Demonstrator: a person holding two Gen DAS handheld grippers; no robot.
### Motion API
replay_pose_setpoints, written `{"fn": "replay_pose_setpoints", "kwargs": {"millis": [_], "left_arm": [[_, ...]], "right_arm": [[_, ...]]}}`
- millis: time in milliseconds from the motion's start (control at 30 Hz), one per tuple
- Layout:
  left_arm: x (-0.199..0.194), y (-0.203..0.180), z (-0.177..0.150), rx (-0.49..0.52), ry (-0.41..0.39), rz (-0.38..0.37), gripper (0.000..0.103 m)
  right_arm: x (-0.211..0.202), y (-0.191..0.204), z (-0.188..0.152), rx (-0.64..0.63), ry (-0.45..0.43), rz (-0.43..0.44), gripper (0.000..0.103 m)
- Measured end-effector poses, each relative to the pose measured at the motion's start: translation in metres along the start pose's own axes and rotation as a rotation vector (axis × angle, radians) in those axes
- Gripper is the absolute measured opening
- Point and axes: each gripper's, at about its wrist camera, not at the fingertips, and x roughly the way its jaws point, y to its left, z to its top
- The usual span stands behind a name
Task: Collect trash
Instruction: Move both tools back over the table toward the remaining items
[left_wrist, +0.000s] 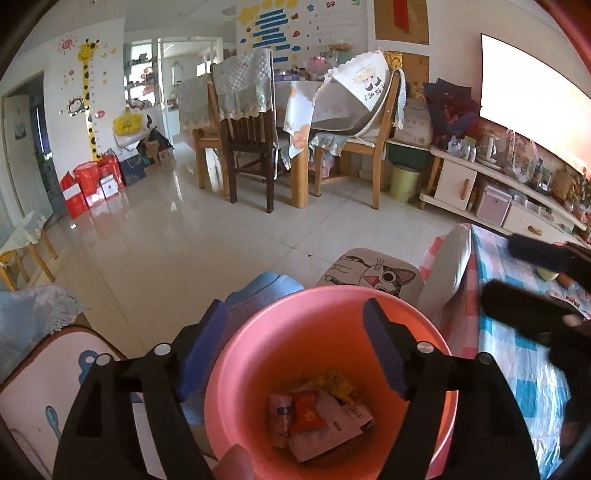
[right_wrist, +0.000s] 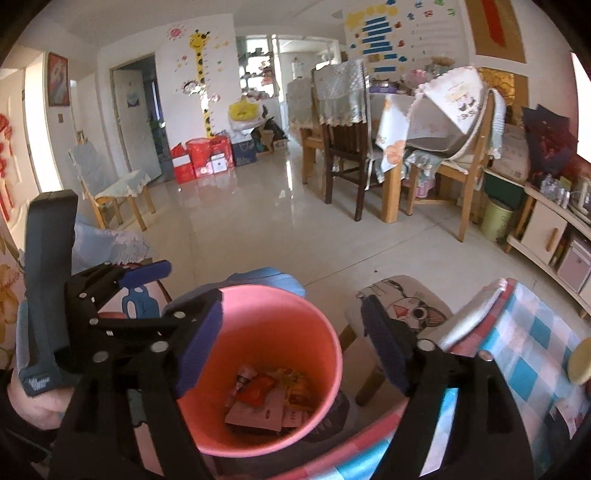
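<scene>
A pink bin (left_wrist: 255, 332) stands on the floor beside a checkered table, also in the right wrist view (right_wrist: 317, 321). Several wrappers lie in it, among them a red packet (left_wrist: 308, 411), a white paper (left_wrist: 325, 435) and a yellow wrapper (left_wrist: 338, 384); the red packet also shows in the right wrist view (right_wrist: 256, 391). My left gripper (left_wrist: 295, 325) is open and empty above the bin. My right gripper (right_wrist: 291, 325) is open and empty over the bin's right rim. The left gripper also shows at the left of the right wrist view (right_wrist: 155, 288).
The checkered table (left_wrist: 517, 354) is on the right. A cat-print stool (left_wrist: 373, 273) and a blue stool (left_wrist: 269, 284) stand behind the bin. A cushioned seat (left_wrist: 44, 376) is on the left. Dining chairs (left_wrist: 251, 155) stand across the tiled floor.
</scene>
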Motion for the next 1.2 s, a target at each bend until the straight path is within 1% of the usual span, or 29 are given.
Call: {"fn": "replay_pose_setpoints", "kwargs": {"millis": [67,100,167,233,267,333,367,500,567,600,633,667,733,767,867,900,967,1100,1200], "left_arm": [[-0.007,-0.001,0.000,0.002,-0.001,-0.001,0.081],[-0.011,-0.005,-0.001,0.001,0.006,-0.007,0.082],[-0.017,-0.017,-0.002,0.002,0.022,-0.031,0.083],[-0.022,-0.034,-0.004,0.016,0.031,-0.063,0.084],[-0.026,-0.049,-0.006,0.032,0.034,-0.081,0.084],[-0.031,-0.076,-0.010,0.067,0.036,-0.109,0.090],[-0.034,-0.093,-0.012,0.091,0.036,-0.126,0.091],[-0.040,-0.174,-0.019,0.185,0.046,-0.212,0.091],[-0.037,-0.223,-0.021,0.219,0.063,-0.247,0.092],[-0.036,-0.242,-0.020,0.231,0.069,-0.258,0.092],[-0.034,-0.272,-0.020,0.248,0.072,-0.270,0.092],[-0.034,-0.288,-0.021,0.258,0.070,-0.275,0.092],[-0.036,-0.342,-0.023,0.299,0.043,-0.294,0.092],[-0.037,-0.373,-0.025,0.328,0.025,-0.294,0.092],[-0.036,-0.431,-0.033,0.373,-0.004,-0.289,0.092],[-0.033,-0.455,-0.038,0.388,0.000,-0.288,0.092],[-0.027,-0.488,-0.046,0.411,0.016,-0.272,0.092],[-0.013,-0.522,-0.056,0.441,0.032,-0.221,0.092],[-0.001,-0.530,-0.059,0.438,0.042,-0.174,0.092]], "right_arm": [[-0.019,-0.012,-0.008,0.020,-0.010,-0.019,0.082],[-0.035,-0.024,-0.018,0.040,-0.010,-0.031,0.082],[-0.055,-0.039,-0.032,0.067,-0.002,-0.047,0.083],[-0.084,-0.062,-0.057,0.104,0.009,-0.091,0.083],[-0.099,-0.075,-0.070,0.124,0.014,-0.113,0.083],[-0.123,-0.096,-0.093,0.147,0.029,-0.160,0.083],[-0.141,-0.110,-0.108,0.157,0.037,-0.202,0.084],[-0.198,-0.159,-0.155,0.192,0.053,-0.321,0.085],[-0.222,-0.177,-0.175,0.206,0.053,-0.373,0.086],[-0.240,-0.192,-0.186,0.217,0.050,-0.411,0.087],[-0.249,-0.200,-0.194,0.222,0.049,-0.431,0.087],[-0.261,-0.210,-0.204,0.227,0.048,-0.460,0.088],[-0.283,-0.230,-0.221,0.235,0.046,-0.515,0.089],[-0.291,-0.238,-0.228,0.238,0.046,-0.534,0.090],[-0.308,-0.261,-0.251,0.248,0.048,-0.590,0.091],[-0.314,-0.270,-0.261,0.264,0.050,-0.610,0.091],[-0.320,-0.284,-0.269,0.316,0.045,-0.610,0.091],[-0.326,-0.297,-0.275,0.377,0.039,-0.592,0.091],[-0.330,-0.296,-0.273,0.376,0.031,-0.577,0.091]]}}
